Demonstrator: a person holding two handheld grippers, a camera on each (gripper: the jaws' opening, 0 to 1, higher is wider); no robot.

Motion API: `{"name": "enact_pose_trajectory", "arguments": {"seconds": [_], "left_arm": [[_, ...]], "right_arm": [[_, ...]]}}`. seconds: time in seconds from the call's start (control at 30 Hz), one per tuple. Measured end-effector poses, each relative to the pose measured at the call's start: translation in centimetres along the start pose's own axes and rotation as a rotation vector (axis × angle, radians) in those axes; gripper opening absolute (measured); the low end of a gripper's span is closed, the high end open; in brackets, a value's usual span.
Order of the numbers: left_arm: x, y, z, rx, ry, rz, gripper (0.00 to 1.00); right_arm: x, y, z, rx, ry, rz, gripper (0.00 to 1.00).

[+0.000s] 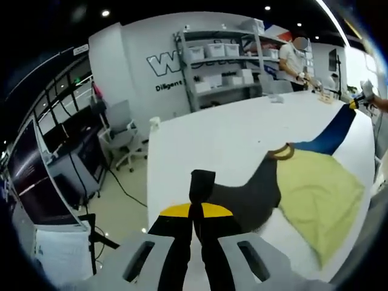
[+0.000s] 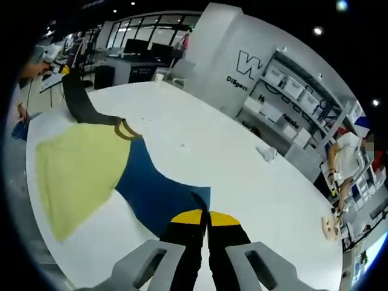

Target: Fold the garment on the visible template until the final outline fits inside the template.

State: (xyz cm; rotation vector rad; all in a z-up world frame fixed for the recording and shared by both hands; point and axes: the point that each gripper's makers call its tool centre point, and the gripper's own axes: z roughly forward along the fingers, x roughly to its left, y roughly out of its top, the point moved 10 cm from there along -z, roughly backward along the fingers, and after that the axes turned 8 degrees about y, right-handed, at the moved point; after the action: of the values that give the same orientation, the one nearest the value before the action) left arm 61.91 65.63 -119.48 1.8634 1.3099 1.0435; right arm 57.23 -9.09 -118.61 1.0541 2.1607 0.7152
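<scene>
A garment lies spread on the white table [image 1: 212, 139], with a yellow-green body [image 1: 321, 194], a brown collar [image 1: 280, 151], a dark grey sleeve [image 1: 254, 194] and a blue sleeve [image 1: 333, 133]. My left gripper [image 1: 195, 209] is shut on the end of the dark grey sleeve, which sticks up past the jaws. My right gripper [image 2: 203, 215] is shut on the end of the blue sleeve [image 2: 157, 188]. The right gripper view has the yellow-green body [image 2: 79, 170] at left and the dark grey sleeve [image 2: 82, 103] running to the left gripper [image 2: 63, 70]. At the far right of the left gripper view is the right gripper [image 1: 365, 92].
A small crumpled white thing [image 2: 265, 151] lies on the table [image 2: 254, 194] towards the shelves [image 1: 224, 60] of bins. A person [image 1: 294, 60] stands at the table's far end by a small wooden piece [image 2: 330, 227]. An office chair [image 1: 121, 136] stands off the table's edge.
</scene>
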Motion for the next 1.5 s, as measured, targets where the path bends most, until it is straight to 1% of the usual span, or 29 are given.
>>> {"name": "enact_pose_trajectory", "arguments": {"seconds": [0.13,0.27,0.57,0.67,0.83,0.9,1.0,1.07,1.23,1.3,1.37,1.5], "left_arm": [[0.4,-0.5,0.6,0.015,0.004,-0.007,0.03],[0.6,-0.9,1.0,0.031,0.007,-0.006,0.03],[1.3,-2.3,2.3,0.066,0.019,-0.004,0.03],[1.6,-2.5,2.4,0.073,0.023,-0.024,0.03],[2.2,-3.0,3.2,0.091,0.032,-0.033,0.03],[2.5,-3.5,3.7,0.099,0.039,-0.039,0.03],[2.4,-3.8,3.9,0.113,0.043,-0.035,0.03],[2.3,-4.1,4.2,0.121,0.044,-0.034,0.03],[2.0,-5.0,5.0,0.145,0.046,-0.034,0.03],[1.9,-5.4,5.3,0.155,0.047,-0.035,0.03],[2.1,-5.7,5.7,0.16,0.05,-0.037,0.03],[2.4,-6.3,6.2,0.173,0.068,-0.043,0.03]], "right_arm": [[-0.6,-0.8,0.6,0.023,-0.011,0.005,0.0],[-1.3,-1.5,1.3,0.039,-0.018,0.027,0.0],[-2.5,-2.4,2.9,0.077,-0.039,0.037,0.0],[-2.6,-2.7,3.3,0.084,-0.043,0.054,0.0],[-3.1,-3.4,4.2,0.111,-0.057,0.052,0.0],[-3.2,-3.6,4.3,0.119,-0.064,0.053,0.0],[-3.7,-4.1,4.8,0.127,-0.066,0.063,0.0],[-3.8,-4.4,5.1,0.141,-0.065,0.064,0.0],[-3.9,-5.0,5.4,0.15,-0.076,0.075,0.0],[-4.2,-5.5,5.6,0.155,-0.085,0.095,0.0],[-4.4,-5.9,5.7,0.158,-0.09,0.113,0.0],[-4.7,-6.8,6.2,0.178,-0.092,0.121,0.0]]}}
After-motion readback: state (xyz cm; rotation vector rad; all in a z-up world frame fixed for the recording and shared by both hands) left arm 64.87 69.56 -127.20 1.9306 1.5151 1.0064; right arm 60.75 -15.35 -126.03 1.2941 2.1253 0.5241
